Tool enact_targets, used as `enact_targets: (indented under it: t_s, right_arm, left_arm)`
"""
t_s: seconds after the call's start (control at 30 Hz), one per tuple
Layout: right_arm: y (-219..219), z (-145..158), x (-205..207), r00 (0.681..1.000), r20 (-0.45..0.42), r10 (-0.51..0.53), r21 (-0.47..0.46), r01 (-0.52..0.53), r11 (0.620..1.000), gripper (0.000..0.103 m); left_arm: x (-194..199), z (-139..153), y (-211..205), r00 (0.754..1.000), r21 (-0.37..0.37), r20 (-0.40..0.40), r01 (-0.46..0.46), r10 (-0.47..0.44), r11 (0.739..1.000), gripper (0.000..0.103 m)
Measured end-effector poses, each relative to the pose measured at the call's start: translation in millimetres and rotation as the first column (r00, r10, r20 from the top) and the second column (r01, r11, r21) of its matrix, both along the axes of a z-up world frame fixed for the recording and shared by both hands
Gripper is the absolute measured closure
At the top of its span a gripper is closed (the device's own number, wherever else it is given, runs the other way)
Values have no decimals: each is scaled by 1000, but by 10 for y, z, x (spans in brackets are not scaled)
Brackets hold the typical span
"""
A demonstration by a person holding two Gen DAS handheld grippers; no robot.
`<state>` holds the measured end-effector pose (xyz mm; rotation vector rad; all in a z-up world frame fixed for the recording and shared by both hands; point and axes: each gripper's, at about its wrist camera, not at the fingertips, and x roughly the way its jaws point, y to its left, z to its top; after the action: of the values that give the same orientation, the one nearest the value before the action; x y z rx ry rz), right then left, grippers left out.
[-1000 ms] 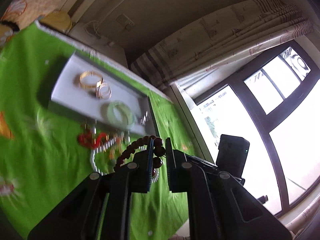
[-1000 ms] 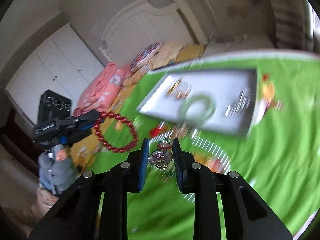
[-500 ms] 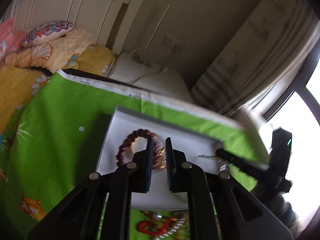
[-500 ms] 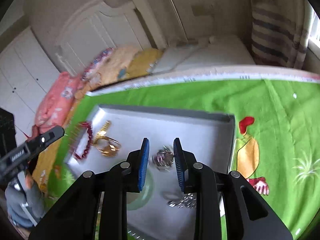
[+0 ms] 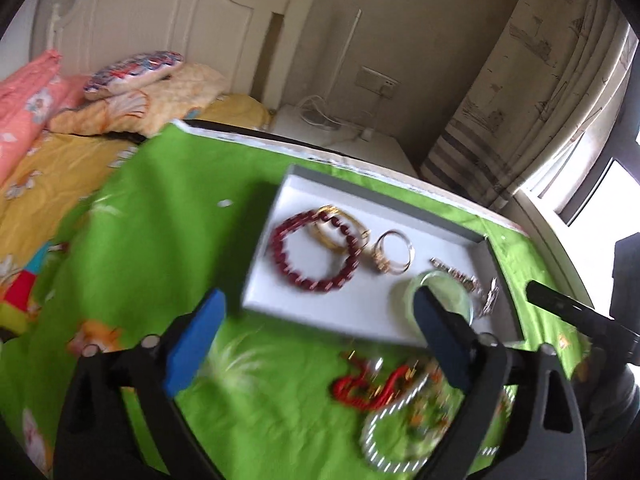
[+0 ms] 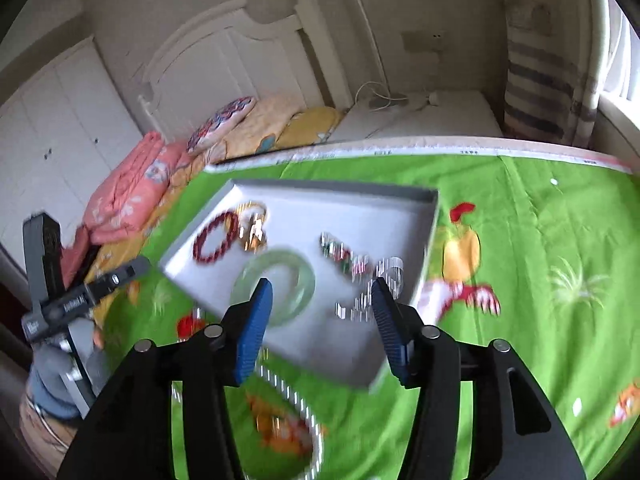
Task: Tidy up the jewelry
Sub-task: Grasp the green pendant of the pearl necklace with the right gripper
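Note:
A grey tray (image 5: 280, 292) (image 6: 340, 344) lies on the green cloth. In it lie a dark red bead bracelet (image 5: 314, 252) (image 6: 214, 242), gold bangles (image 5: 340, 226) (image 6: 254, 226), a thin ring bangle (image 5: 394, 252), a pale green jade bangle (image 5: 444, 292) (image 6: 276, 284), a multicoloured bracelet (image 6: 344, 258) and silver pieces (image 6: 384, 276). My left gripper (image 5: 320, 312) is open and empty above the tray's near edge. My right gripper (image 6: 322, 292) is open and empty above the tray.
On the cloth in front of the tray lie a red necklace (image 5: 368, 386) and a white bead strand (image 5: 394, 432) (image 6: 296, 400). Pillows and bedding (image 6: 224, 128) lie behind the table. The other gripper shows at each view's side (image 5: 576, 316) (image 6: 76, 300).
Both grippers opened. The red bead bracelet left the left gripper and now lies in the tray; the small multicoloured piece left the right gripper and lies in the tray. Both grippers pulled back.

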<state>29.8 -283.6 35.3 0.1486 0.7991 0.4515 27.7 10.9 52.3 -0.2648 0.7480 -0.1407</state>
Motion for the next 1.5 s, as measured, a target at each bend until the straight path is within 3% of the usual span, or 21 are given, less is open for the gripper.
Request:
enact_targets:
  t_s: [0.17, 0.3, 0.47, 0.57, 0.7, 0.77, 0.83, 0.87, 0.9, 1.03, 1.1, 1.2, 1.27, 1.33, 1.5]
  right_arm:
    - [135, -133, -427, 999, 27, 45, -100, -42, 994, 51]
    - [343, -235, -668, 995, 40, 96, -148, -90, 985, 41]
    - [613, -346, -805, 990, 45, 137, -203, -125, 971, 41]
    - [732, -393, -841, 990, 52, 128, -287, -108, 952, 41]
    - [638, -357, -985, 991, 45, 128, -196, -116, 974, 41]
    - [686, -394, -1099, 985, 44, 169, -237, -154, 959, 41]
    - [750, -455, -1168, 981, 35, 192, -303, -172, 937, 48]
    - [763, -475, -1182, 979, 20, 203, -307, -187, 933, 62]
    - [778, -492, -1184, 979, 3, 206, -311, -195, 930, 66]
    - [804, -458, -1227, 977, -14, 213, -333, -205, 920, 71]
    - [803, -454, -1312, 973, -10, 229, -344, -218, 913, 94]
    - [759, -481, -1499, 961, -38, 275, -271, -275, 923, 94]
    - [731, -506, -1688, 933, -68, 354, -185, -361, 914, 94]
    - [707, -524, -1890, 914, -68, 399, -173, -405, 898, 94]
    - [556, -504, -2070, 920, -68, 386, -157, -392, 906, 94]
  left_arm:
    - [-371, -144, 83, 998, 100, -36, -48, 52, 994, 3]
    - [-576, -314, 84, 996, 146, -67, -49, 59, 988, 3]
    - [-685, -307, 121, 999, 112, -39, -30, 35, 993, 3]
    - [-667, -349, 188, 997, 80, -63, -47, 52, 996, 3]
    - [-678, -358, 242, 996, 41, -65, -58, 61, 997, 3]
    - [-684, -356, 265, 996, 23, -60, -58, 60, 998, 3]
    - [-674, -361, 280, 996, 11, -63, -59, 59, 998, 3]
    - [-669, -364, 283, 996, 7, -65, -60, 60, 998, 3]
    - [-668, -368, 290, 996, 2, -67, -61, 61, 998, 3]
    - [-680, -368, 308, 996, -12, -62, -65, 64, 998, 3]
    - [-683, -366, 314, 996, -16, -63, -65, 64, 998, 2]
    - [-682, -362, 312, 996, -20, -63, -66, 64, 998, 2]
    - [-683, -362, 317, 996, -22, -61, -66, 64, 998, 2]
    - [-682, -365, 324, 996, -25, -61, -66, 65, 997, 2]
    - [-678, -367, 323, 996, -26, -63, -68, 66, 997, 2]
